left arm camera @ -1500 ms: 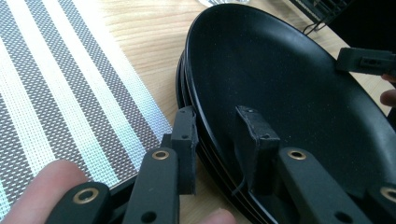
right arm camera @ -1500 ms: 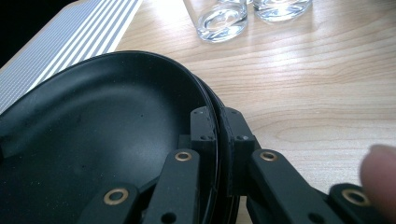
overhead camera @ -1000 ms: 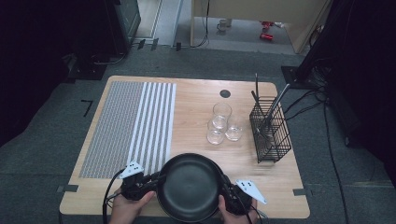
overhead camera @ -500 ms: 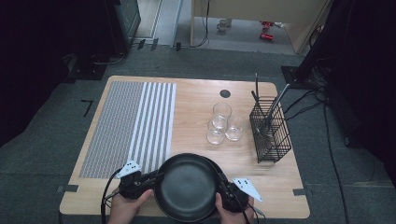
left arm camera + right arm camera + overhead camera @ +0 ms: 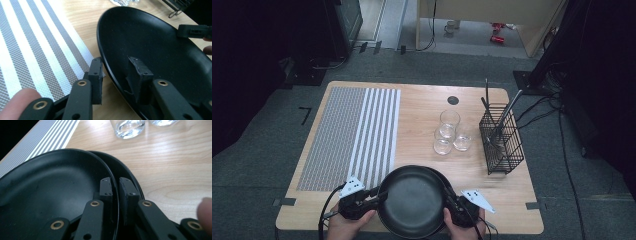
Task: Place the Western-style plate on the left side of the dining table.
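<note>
On the table (image 5: 422, 107), just right of the mat's (image 5: 352, 130) near corner, we found a black plate (image 5: 412, 200) sitting on a lower plate (image 5: 125, 170) of the same kind, with the two rims slightly offset. The upper one overhung the table's near edge.

We judged the plate stiff and brittle, glazed or lacquered smooth, and heavy enough that one pinch at the edge would let it swing or slide out. It would chip if dropped on its twin. The rim was the only hold on offer, and two opposite points on it, one on the side toward the mat and one on the side away from it, looked best for keeping the plate level.

The left gripper (image 5: 117, 77) stood at the rim nearest the mat, its jaws spread and just opened wider. The rim ran between them. The outer pad stood clear over the mat's corner, while the inner pad lay against or very near the plate's inside slope, so we saw no real clamp there.

The right gripper (image 5: 117, 187) worked the rim farthest from the mat. Its jaws were drawn nearly together and pinched the plate's thin edge, with the outer pad slipped into the gap above the lower plate.
</note>
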